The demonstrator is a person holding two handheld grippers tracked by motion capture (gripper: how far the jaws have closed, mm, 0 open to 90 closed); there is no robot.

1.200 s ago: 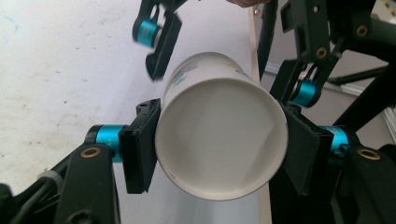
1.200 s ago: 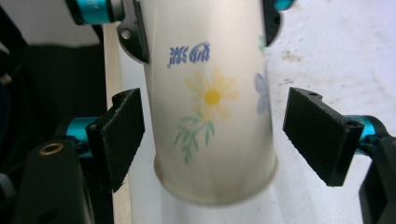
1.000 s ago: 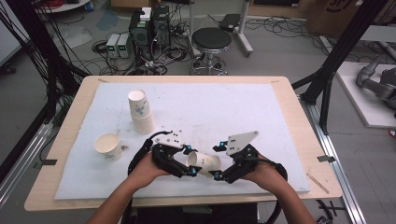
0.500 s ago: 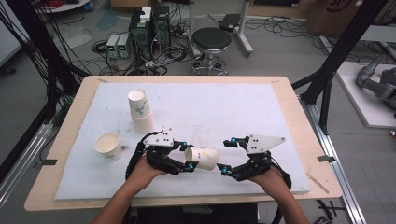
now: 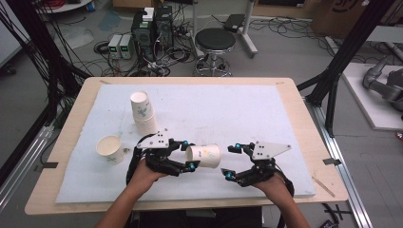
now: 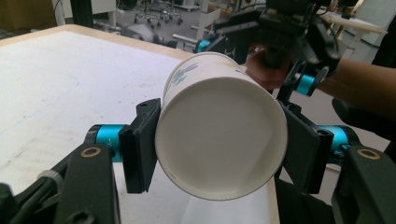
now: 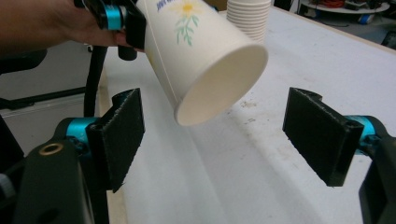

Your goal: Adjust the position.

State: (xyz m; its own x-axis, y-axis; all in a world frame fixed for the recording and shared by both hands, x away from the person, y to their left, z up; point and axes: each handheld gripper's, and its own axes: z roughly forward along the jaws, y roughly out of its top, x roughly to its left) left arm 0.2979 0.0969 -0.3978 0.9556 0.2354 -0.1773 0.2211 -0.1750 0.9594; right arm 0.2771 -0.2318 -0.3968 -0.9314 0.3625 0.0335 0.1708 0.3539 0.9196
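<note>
High view showed us that the left gripper [image 5: 188, 154] pinched a paper cup [image 5: 204, 156] near its base and held it on its side above the white mat [image 5: 228, 114], with the mouth turned toward the right gripper [image 5: 229, 161]. We saw the right gripper just beside the cup, its jaws spread wide and touching nothing. Farther left on the mat, a stack of cups [image 5: 142, 111] stood upright and a single cup [image 5: 110, 148] stood apart from it.
</note>
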